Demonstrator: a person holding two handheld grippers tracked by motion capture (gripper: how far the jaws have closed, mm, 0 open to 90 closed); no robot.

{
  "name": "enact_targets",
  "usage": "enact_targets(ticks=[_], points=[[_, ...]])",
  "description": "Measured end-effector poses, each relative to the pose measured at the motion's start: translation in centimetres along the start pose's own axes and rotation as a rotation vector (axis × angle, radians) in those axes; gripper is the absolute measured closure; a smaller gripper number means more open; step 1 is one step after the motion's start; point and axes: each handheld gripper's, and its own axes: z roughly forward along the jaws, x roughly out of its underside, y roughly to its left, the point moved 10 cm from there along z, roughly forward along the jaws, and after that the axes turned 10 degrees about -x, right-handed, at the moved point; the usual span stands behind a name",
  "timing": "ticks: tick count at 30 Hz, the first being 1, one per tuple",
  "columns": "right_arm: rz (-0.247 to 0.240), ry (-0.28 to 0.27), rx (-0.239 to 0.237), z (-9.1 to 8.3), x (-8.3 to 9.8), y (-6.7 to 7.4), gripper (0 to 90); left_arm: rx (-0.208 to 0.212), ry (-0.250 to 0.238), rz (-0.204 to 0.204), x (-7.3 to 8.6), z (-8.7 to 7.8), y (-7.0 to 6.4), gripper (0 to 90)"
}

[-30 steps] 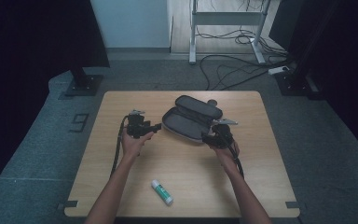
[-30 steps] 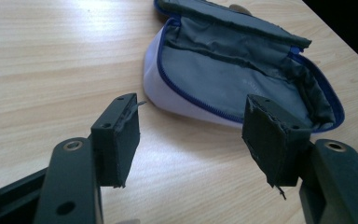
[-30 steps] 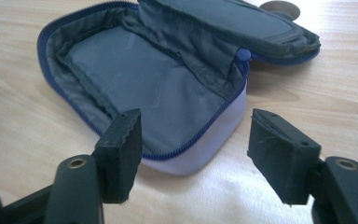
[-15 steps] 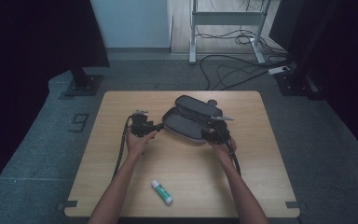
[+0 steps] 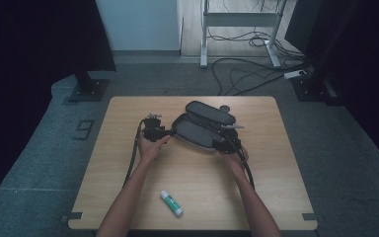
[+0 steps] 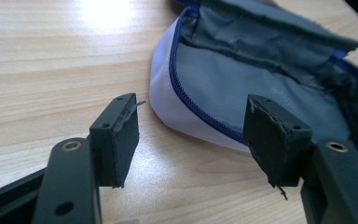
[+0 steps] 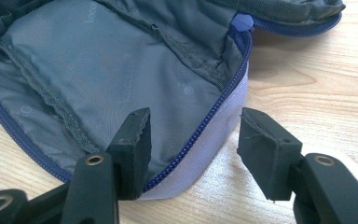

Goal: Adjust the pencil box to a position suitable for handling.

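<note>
Open pouch (image 5: 200, 129) between both grippers

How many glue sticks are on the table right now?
1. The glue stick lies on the table near its front edge, between the person's forearms. The open pouch may hide others; what shows of its lining looks empty.

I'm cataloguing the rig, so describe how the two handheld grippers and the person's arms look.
Both the left gripper and the right gripper are black, each with a black cable trailing back along the forearm. In the gripper views, the fingers are black rectangular blocks with frayed rubbery pads, bolted on flat black bars with brass-coloured rivets; the right gripper's fingers match. The forearms are bare, no sleeves visible.
</note>
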Motion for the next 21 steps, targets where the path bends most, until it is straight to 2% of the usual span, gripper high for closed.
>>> enact_targets(ticks=[6, 21], points=[[-0.004, 0.010, -0.005, 0.3, 0.2, 0.1, 47.2, -0.005, 0.011, 0.015, 0.0, 1.1, -0.7, 36.1], [-0.016, 0.026, -0.005, 0.4, 0.6, 0.3, 58.8, -0.040, 0.029, 0.007, 0.5, 2.6, -0.5, 40.2]])
